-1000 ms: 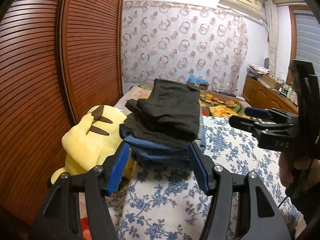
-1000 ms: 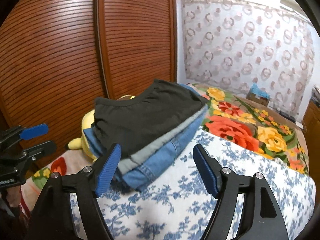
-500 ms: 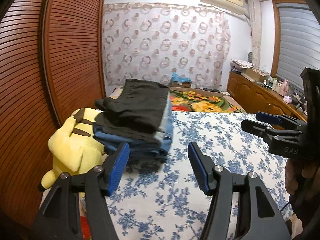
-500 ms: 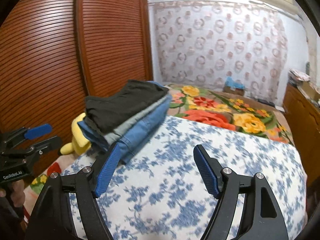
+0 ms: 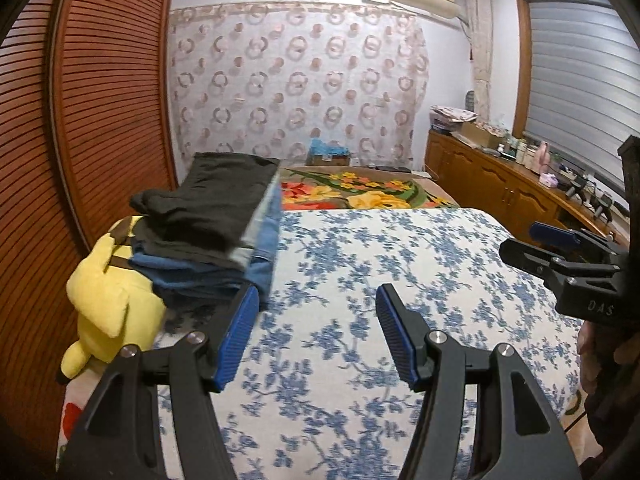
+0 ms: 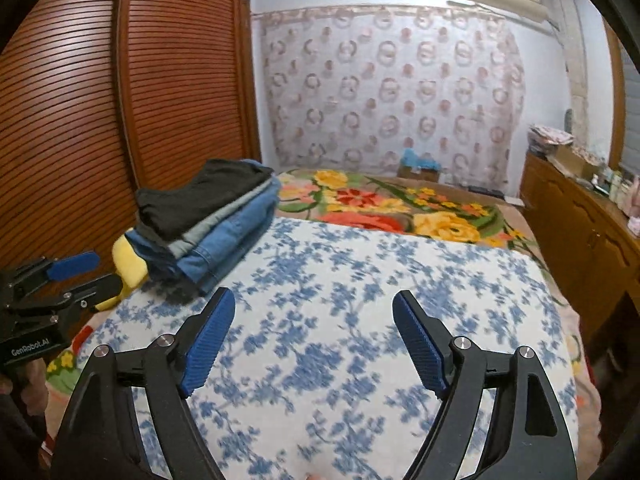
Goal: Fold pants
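Note:
A stack of folded pants [image 5: 212, 232], black on top and grey and blue denim below, lies at the left edge of the bed; it also shows in the right wrist view [image 6: 208, 224]. My left gripper [image 5: 316, 332] is open and empty above the blue-flowered bedcover [image 5: 380, 264], just right of the stack. My right gripper [image 6: 312, 340] is open and empty over the same cover [image 6: 360, 280], well clear of the stack. Each gripper shows at the edge of the other's view: the right one [image 5: 560, 252], the left one [image 6: 68, 276].
A yellow plush toy [image 5: 108, 300] lies against the stack on its left. A slatted wooden wardrobe [image 5: 92, 100] runs along the bed's left side. A flowered blanket [image 5: 360, 188] covers the far end. A wooden cabinet [image 5: 500, 188] with clutter stands on the right.
Both grippers have pulled back and swung right, away from the stack of pants. The stack now sits farther left and smaller in both views. Both grippers stay open and empty.

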`<state>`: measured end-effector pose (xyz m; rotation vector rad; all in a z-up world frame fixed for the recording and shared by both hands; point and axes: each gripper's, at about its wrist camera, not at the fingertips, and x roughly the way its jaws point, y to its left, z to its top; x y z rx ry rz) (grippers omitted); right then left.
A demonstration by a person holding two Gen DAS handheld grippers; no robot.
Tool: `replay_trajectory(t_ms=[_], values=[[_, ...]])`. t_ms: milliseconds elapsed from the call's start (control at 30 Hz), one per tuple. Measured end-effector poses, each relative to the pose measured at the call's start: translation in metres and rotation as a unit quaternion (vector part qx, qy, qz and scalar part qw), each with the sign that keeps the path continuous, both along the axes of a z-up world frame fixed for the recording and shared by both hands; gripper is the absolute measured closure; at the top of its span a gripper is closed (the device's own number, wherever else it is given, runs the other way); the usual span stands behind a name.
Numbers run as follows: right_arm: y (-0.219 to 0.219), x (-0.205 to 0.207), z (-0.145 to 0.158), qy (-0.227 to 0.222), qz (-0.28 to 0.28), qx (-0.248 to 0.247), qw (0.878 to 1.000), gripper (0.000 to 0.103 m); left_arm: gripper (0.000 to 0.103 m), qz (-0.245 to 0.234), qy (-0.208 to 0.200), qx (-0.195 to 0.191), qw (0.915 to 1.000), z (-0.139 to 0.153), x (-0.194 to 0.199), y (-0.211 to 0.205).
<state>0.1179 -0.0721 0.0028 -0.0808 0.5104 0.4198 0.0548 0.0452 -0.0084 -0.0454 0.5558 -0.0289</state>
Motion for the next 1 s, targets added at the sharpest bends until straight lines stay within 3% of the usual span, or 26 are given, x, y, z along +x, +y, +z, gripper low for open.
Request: replay_trajectory(t_ms=[467, 1000], values=[[-0.061, -0.017, -0.001, -0.008, -0.064, 0.003, 0.998, 0.018, 0.042, -0.040, -0.008, 0.004, 0.9992, 0.012, 0.006, -0.054], [-0.091, -0.047, 0.035, -0.047, -0.099, 0.023, 0.994, 0.018, 0.042, -0.044, -0.032, 0.013, 0.9984, 0.045, -0.009, -0.073]])
